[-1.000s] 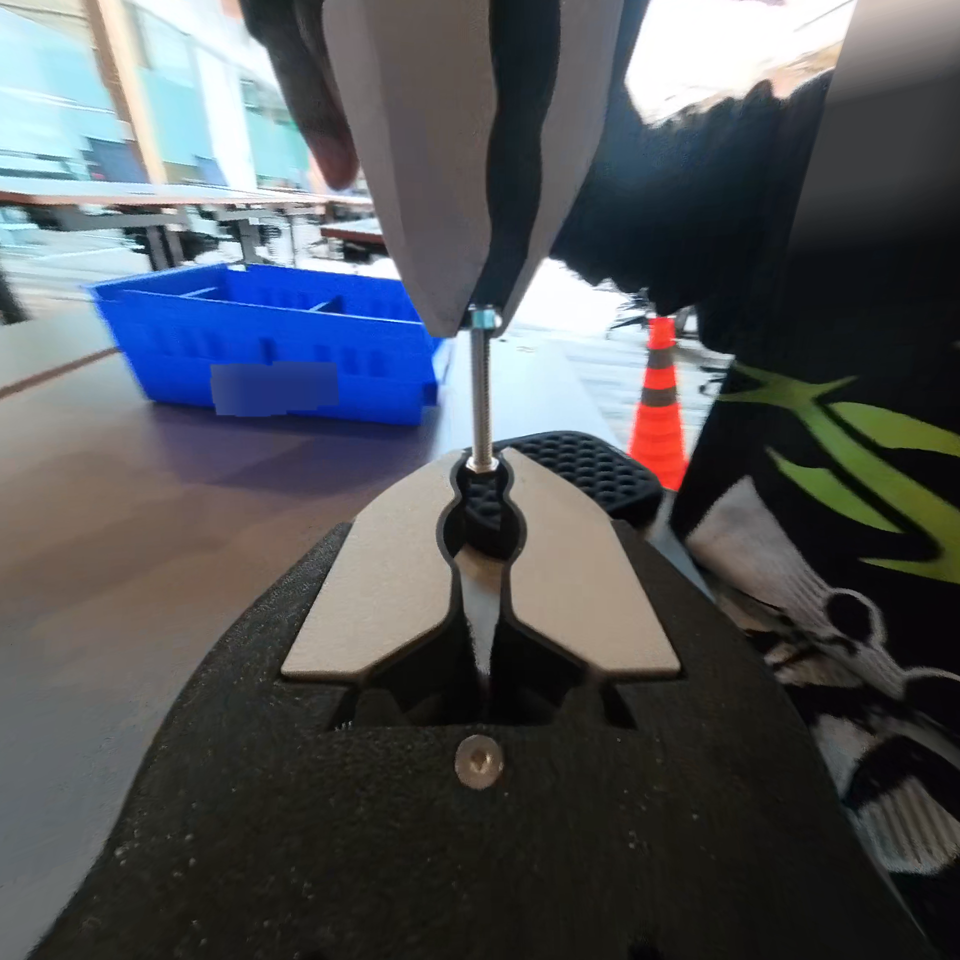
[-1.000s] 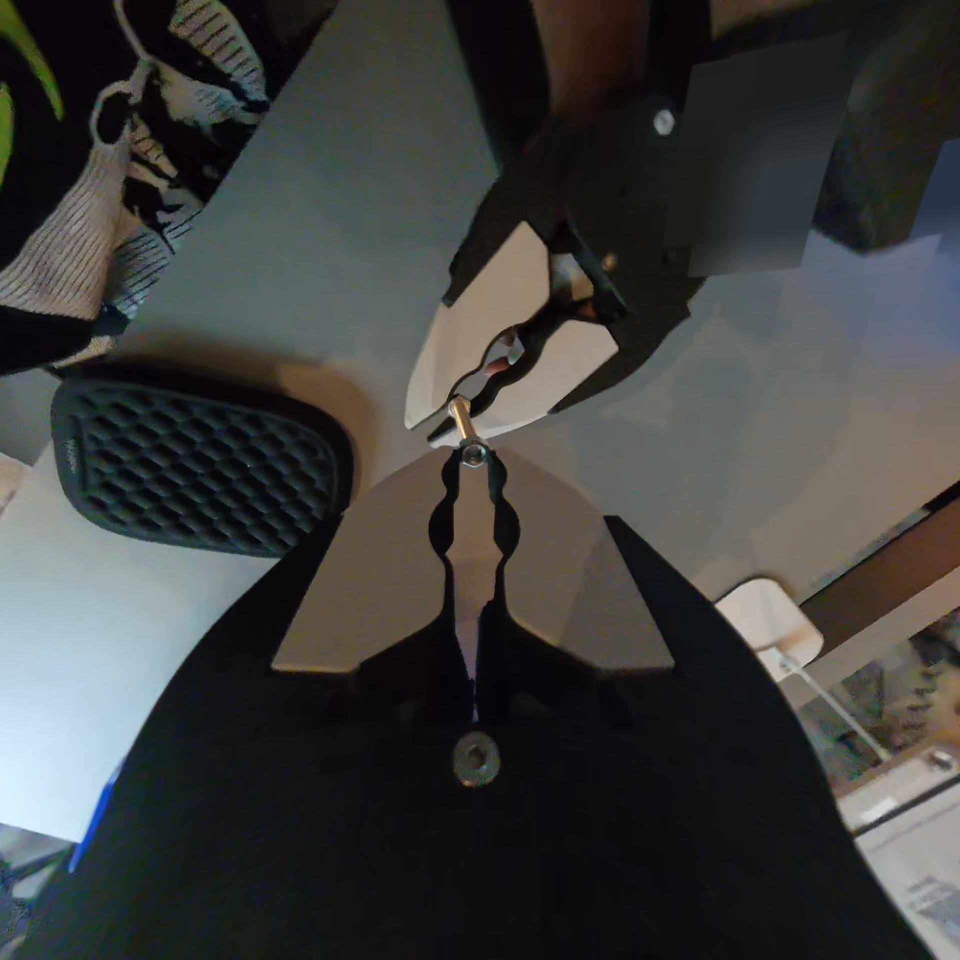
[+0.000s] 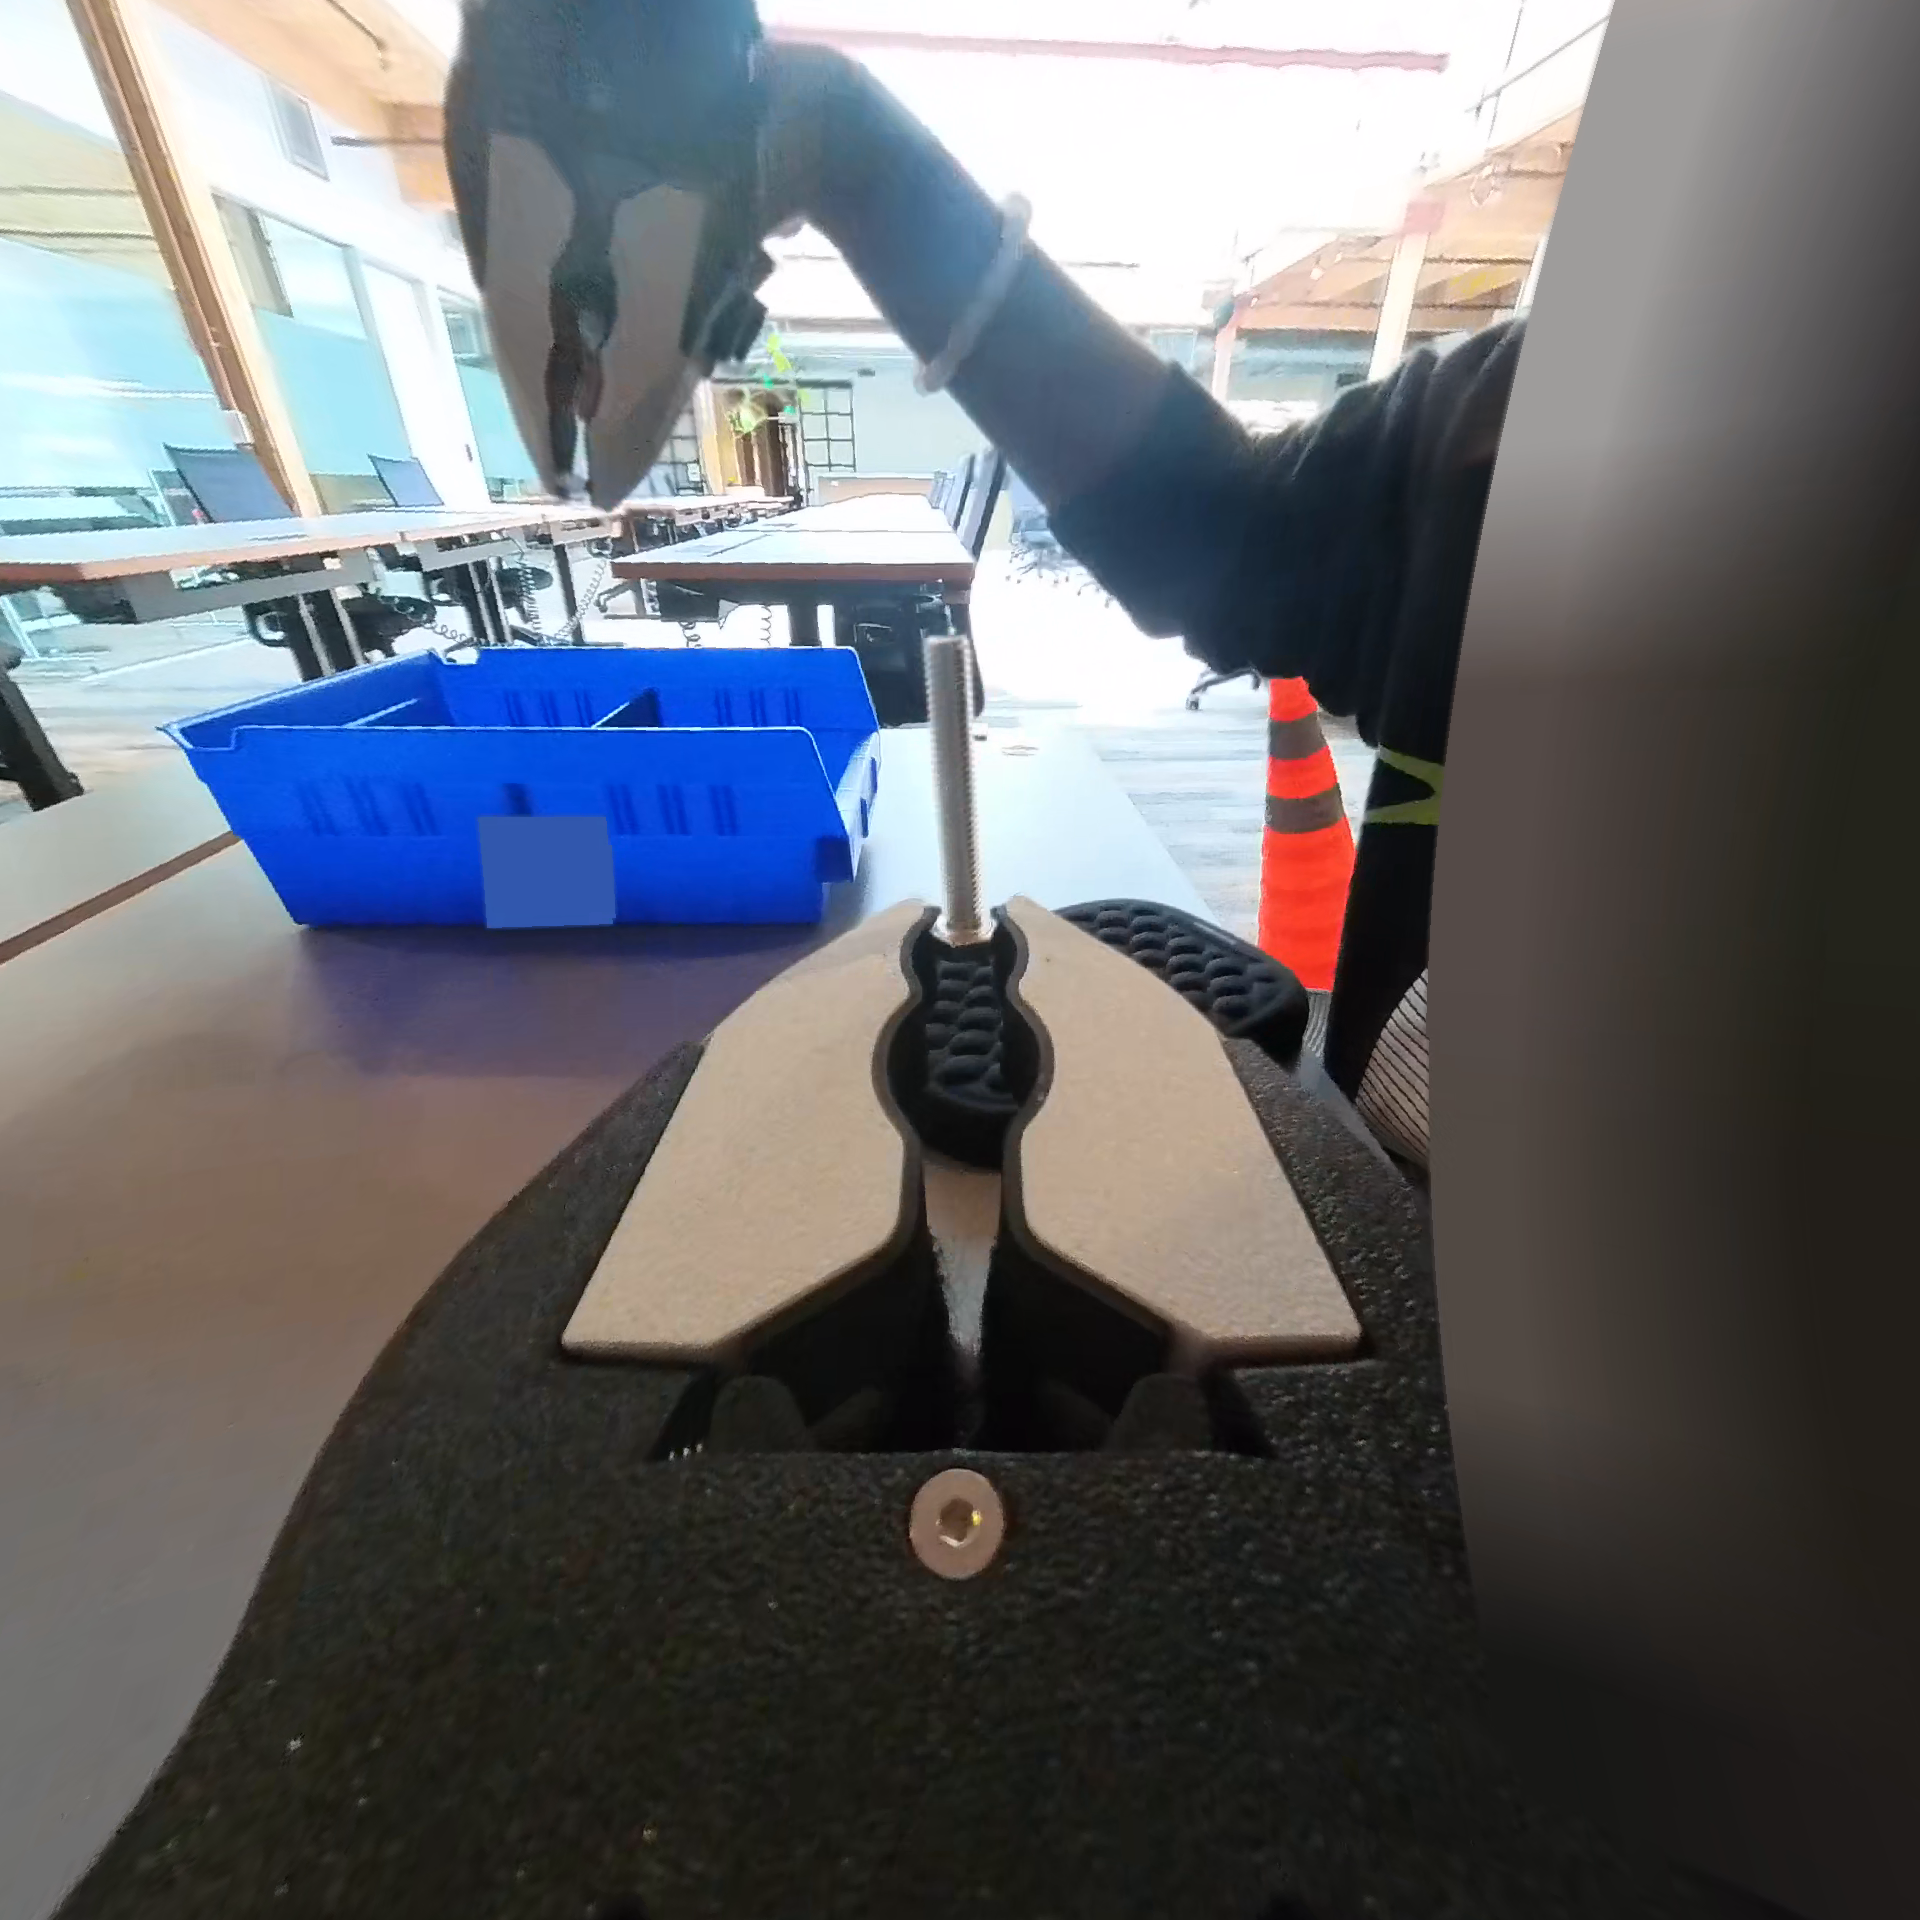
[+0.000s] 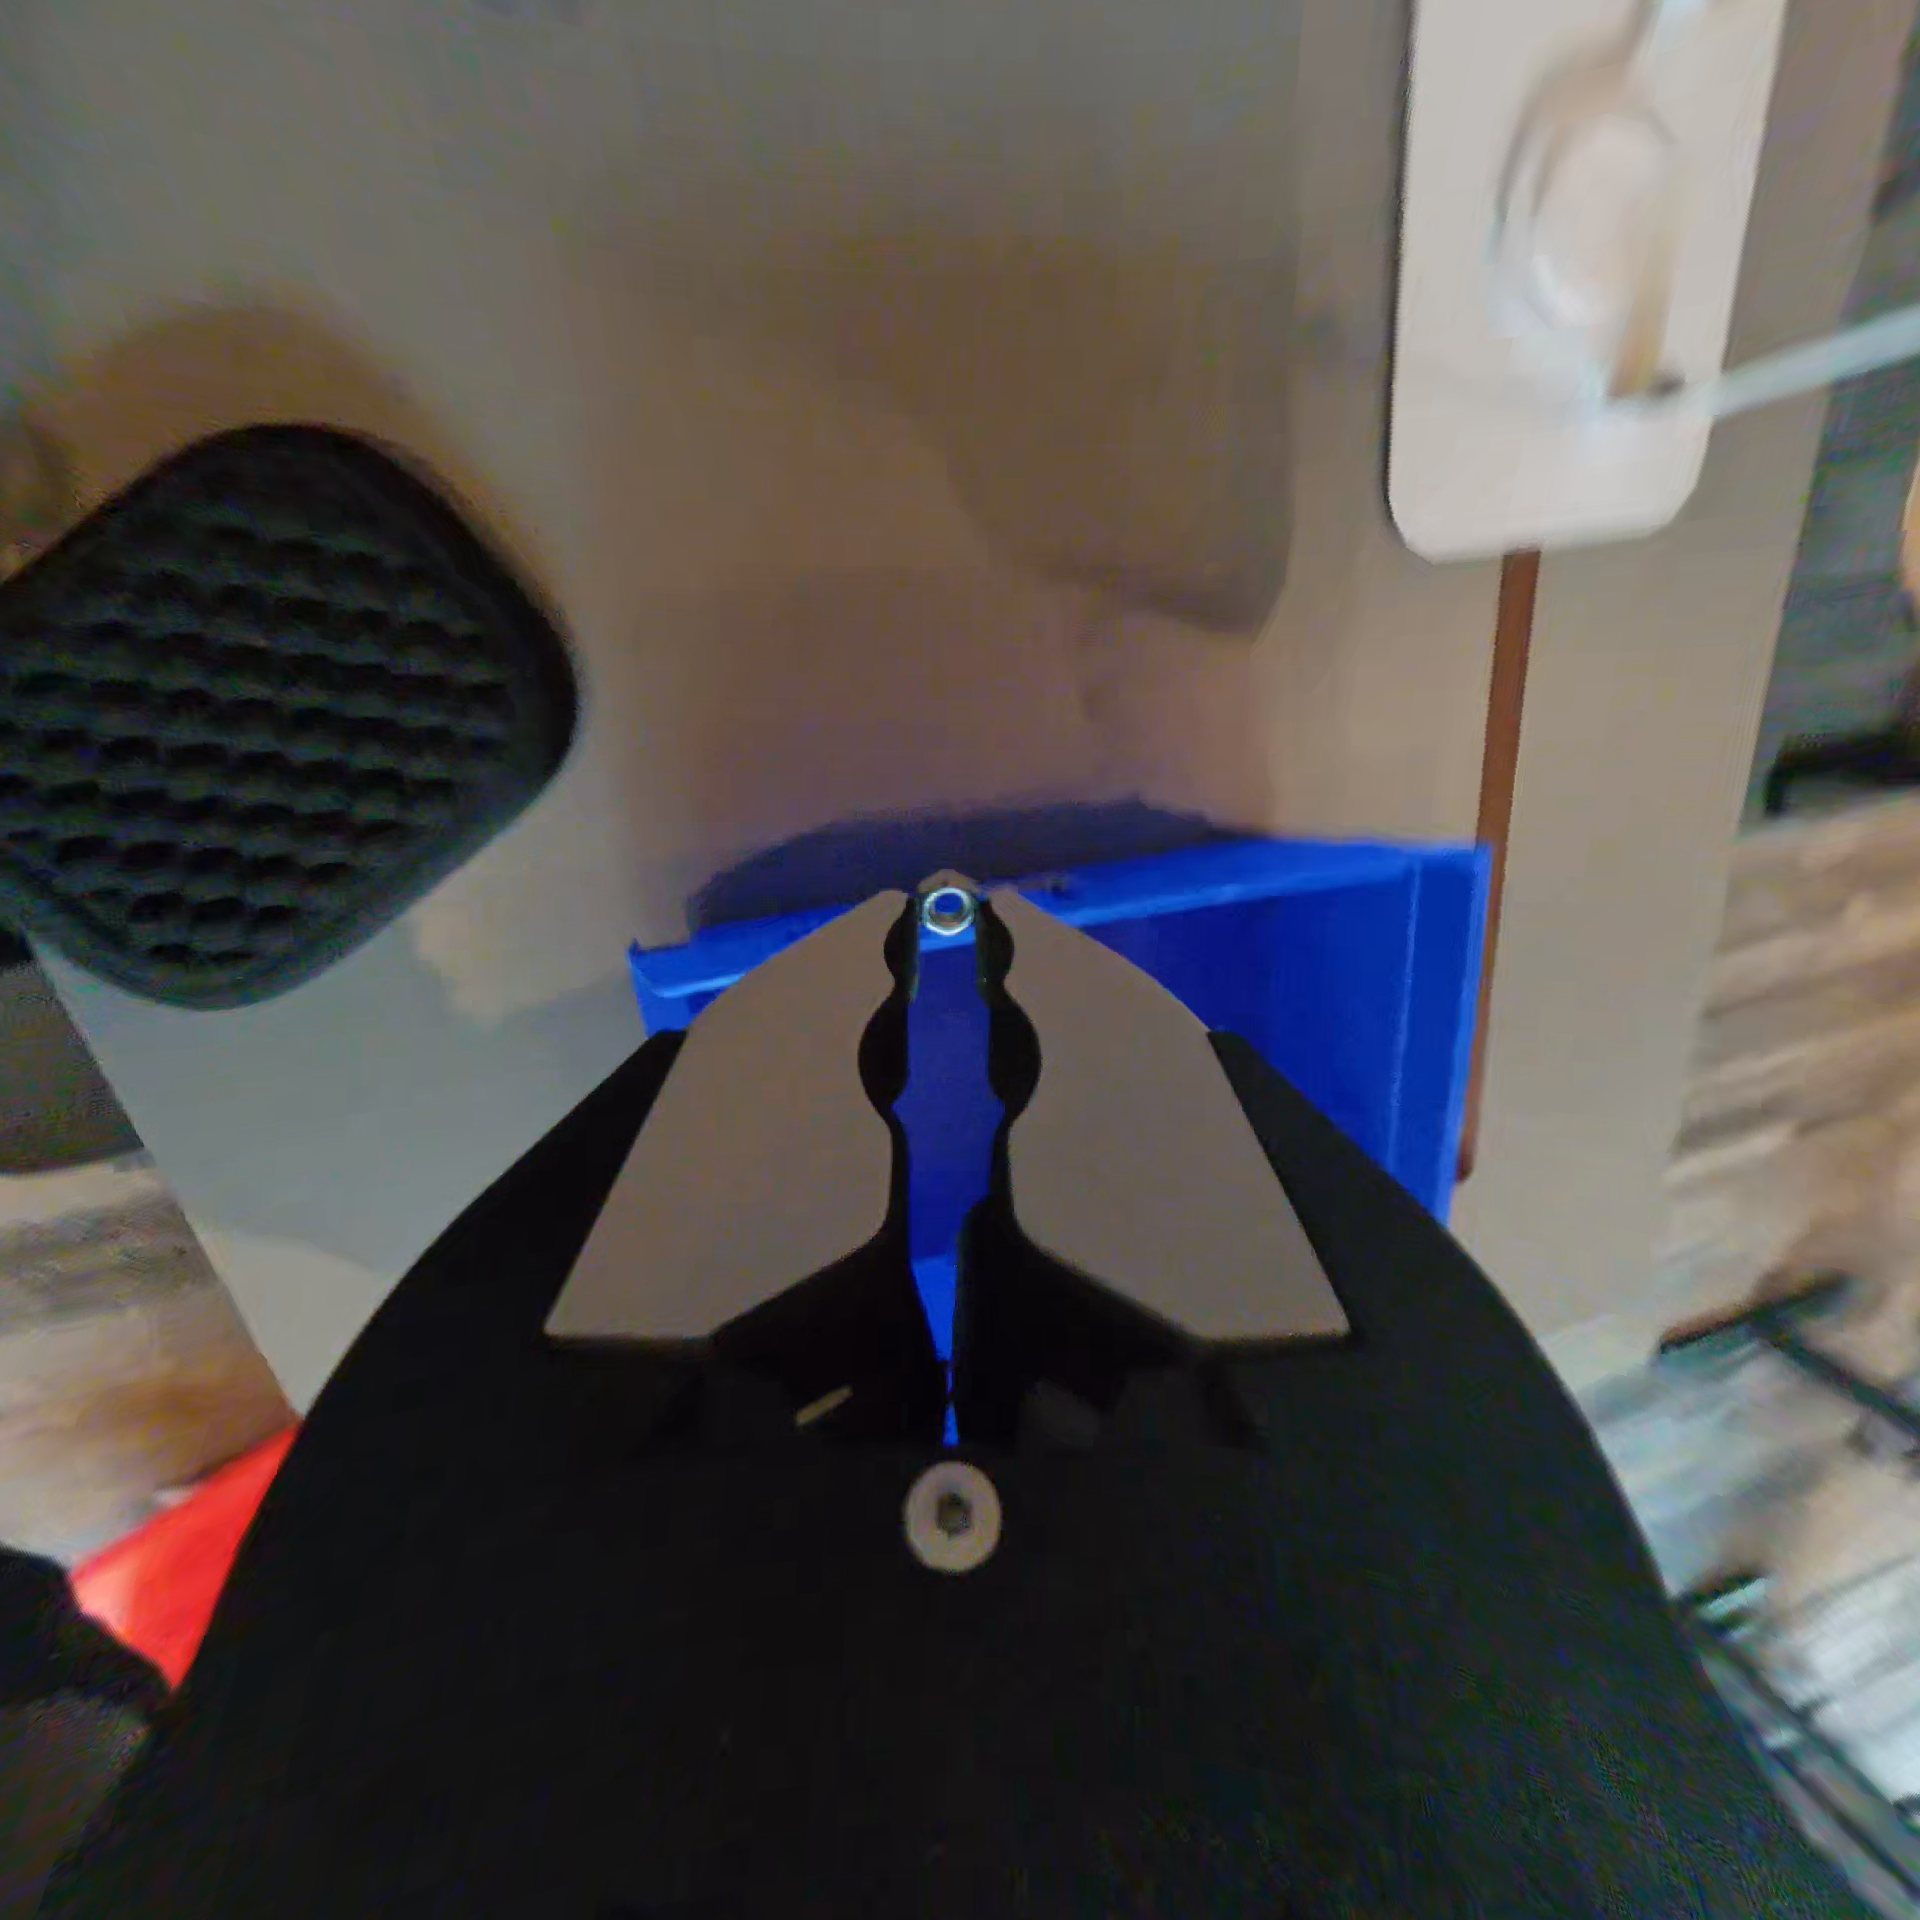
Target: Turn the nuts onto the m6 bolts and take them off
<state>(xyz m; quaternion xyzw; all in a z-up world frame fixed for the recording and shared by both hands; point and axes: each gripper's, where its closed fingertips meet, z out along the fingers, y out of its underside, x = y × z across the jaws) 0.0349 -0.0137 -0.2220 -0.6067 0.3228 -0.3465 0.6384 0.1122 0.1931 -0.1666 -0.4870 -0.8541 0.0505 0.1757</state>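
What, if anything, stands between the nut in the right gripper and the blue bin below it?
Nothing visible does. The right gripper pinches the small silver nut at its fingertips directly over the blue bin, whose open compartment shows bare. The bolt stands off to the side in the left gripper.

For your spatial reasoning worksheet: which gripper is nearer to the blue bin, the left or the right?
Right. The right gripper, shut on a nut, is raised over the blue bin. The left gripper stays back from the bin, holding the bolt upright.
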